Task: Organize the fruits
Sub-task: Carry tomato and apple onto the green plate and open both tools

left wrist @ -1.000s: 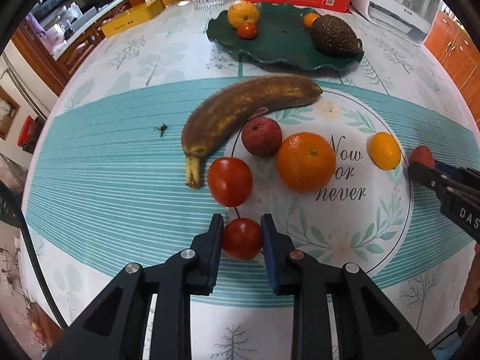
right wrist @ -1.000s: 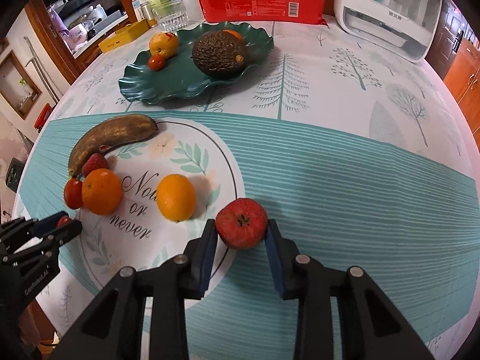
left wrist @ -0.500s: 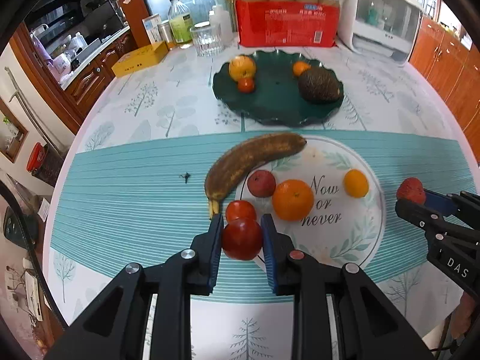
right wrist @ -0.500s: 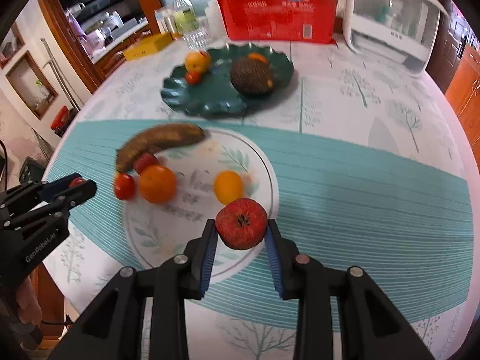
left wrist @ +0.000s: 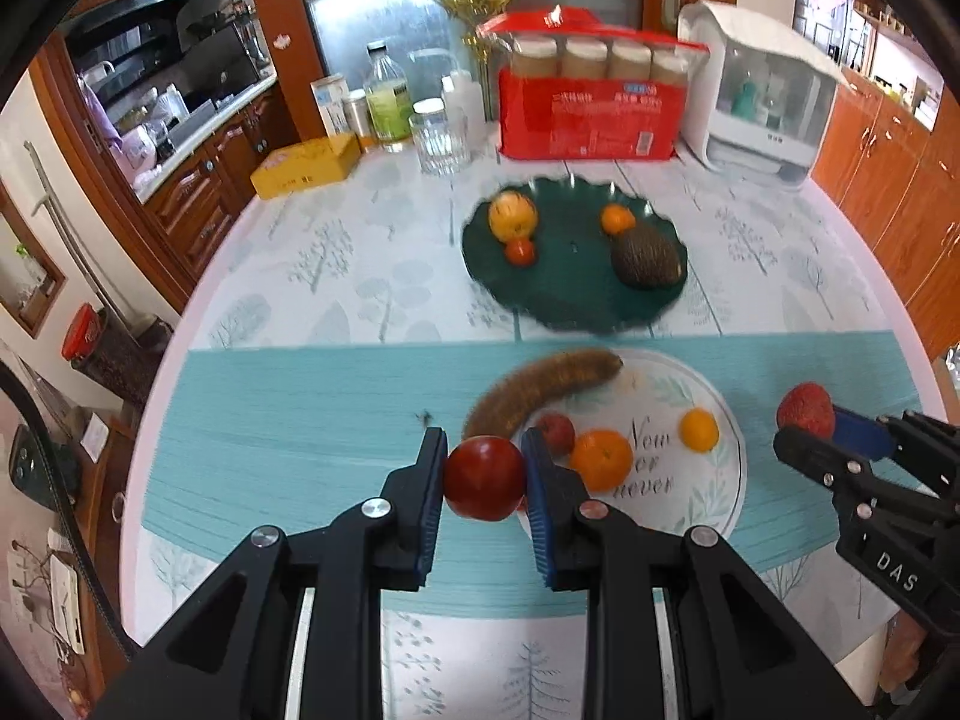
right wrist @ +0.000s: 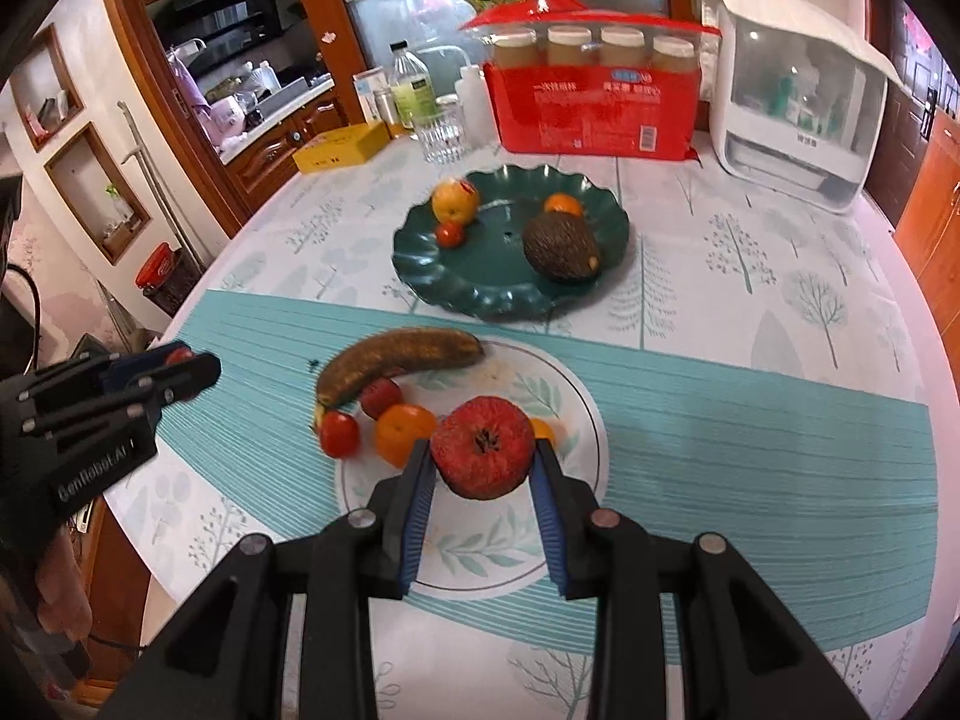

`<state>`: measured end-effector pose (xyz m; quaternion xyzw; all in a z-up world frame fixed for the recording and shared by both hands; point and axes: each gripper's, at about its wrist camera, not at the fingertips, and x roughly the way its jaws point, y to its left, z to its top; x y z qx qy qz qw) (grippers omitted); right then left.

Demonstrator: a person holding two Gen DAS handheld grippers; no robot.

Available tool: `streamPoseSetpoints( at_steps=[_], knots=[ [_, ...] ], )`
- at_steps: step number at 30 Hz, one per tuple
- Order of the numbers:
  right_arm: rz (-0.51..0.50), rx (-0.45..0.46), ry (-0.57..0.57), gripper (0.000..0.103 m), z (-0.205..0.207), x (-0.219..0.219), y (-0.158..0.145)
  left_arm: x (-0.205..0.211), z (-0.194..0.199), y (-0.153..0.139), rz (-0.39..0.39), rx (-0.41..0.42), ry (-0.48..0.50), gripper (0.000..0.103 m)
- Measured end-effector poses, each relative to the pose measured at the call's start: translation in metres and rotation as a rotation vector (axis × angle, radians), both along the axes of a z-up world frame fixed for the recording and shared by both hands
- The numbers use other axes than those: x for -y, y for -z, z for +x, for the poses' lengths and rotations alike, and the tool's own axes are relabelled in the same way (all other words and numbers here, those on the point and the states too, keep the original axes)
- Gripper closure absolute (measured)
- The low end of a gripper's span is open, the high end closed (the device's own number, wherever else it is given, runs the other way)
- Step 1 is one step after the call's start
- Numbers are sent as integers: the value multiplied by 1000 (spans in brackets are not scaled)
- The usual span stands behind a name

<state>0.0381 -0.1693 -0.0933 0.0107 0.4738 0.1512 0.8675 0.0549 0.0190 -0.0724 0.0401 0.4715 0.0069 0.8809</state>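
1. We saw that our left gripper (left wrist: pixel 485 483) was matte black, angular, with two long fingers.
2. Blue ribbed pads (left wrist: pixel 431 510) lined them.
3. Silver round screws (left wrist: pixel 375 507) sat on the linkages.
4. Our right gripper (right wrist: pixel 483 474) matched, and white lettering marked each gripper's side.

The desk (right wrist: pixel 750 360) wore a pale cloth printed with trees and a teal striped band. Reddish wooden cabinets (right wrist: pixel 282 144) lined the left wall beneath a kitchen counter (left wrist: pixel 198 126) crowded with dishes. More wooden cupboards (left wrist: pixel 888 180) stood at the right. Bright daylight came through a frosted glass door (left wrist: pixel 384 6) behind.
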Motion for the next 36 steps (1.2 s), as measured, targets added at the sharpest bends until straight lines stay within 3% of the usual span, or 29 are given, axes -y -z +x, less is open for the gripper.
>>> streamPoseSetpoints(
  at_steps=[8,16,22,27,36],
  knots=[
    [-30,95,-9,71,26,-10,-59,-22,42,-67,40,94,26,80],
    [-41,254,44,71,83,-18,-148,-23,106,-132,36,150,97,79],
    [-47,337,102,71,120,-24,-187,-7,145,-149,38,175,150,79],
    [-38,316,136,71,147,-27,-178,-2,180,-131,-14,126,168,79],
    [-56,172,169,71,189,-35,-108,11,222,-60,-60,-3,205,79]
  ],
)
